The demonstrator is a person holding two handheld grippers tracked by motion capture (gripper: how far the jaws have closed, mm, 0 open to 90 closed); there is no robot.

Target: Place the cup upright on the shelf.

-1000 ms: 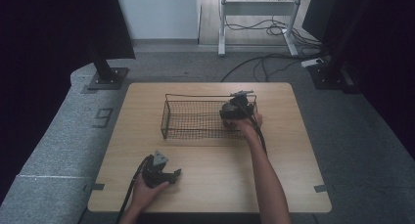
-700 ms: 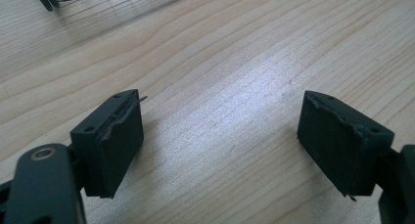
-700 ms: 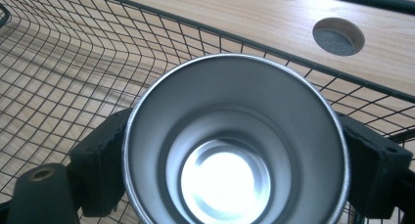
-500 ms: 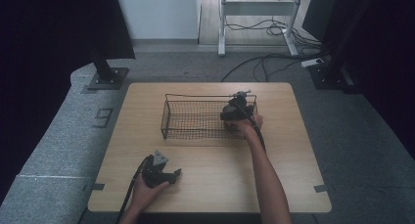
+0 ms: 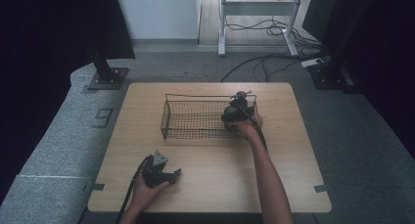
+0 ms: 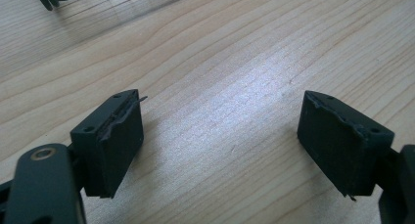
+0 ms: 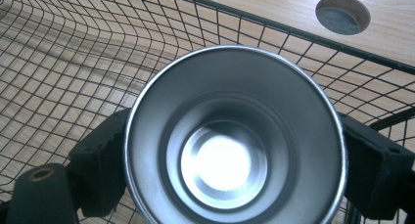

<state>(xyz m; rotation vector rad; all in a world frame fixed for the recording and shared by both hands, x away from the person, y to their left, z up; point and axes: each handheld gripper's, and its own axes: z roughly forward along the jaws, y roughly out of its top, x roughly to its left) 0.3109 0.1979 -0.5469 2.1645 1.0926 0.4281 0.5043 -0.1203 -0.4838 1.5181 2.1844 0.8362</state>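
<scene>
My right tool grips a steel cup inside the basket, toward the worktop's far edge. My left tool rests spread apart near the front edge.

I see a smooth, shiny metal cup inside thin black wire mesh basket. The table is pale matt wood grain. My gripper pads look matt black, rough-edged rubber.

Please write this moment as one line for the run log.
right gripper: shut on metal cup, inside wire basket | left gripper: open, empty, over table
</scene>
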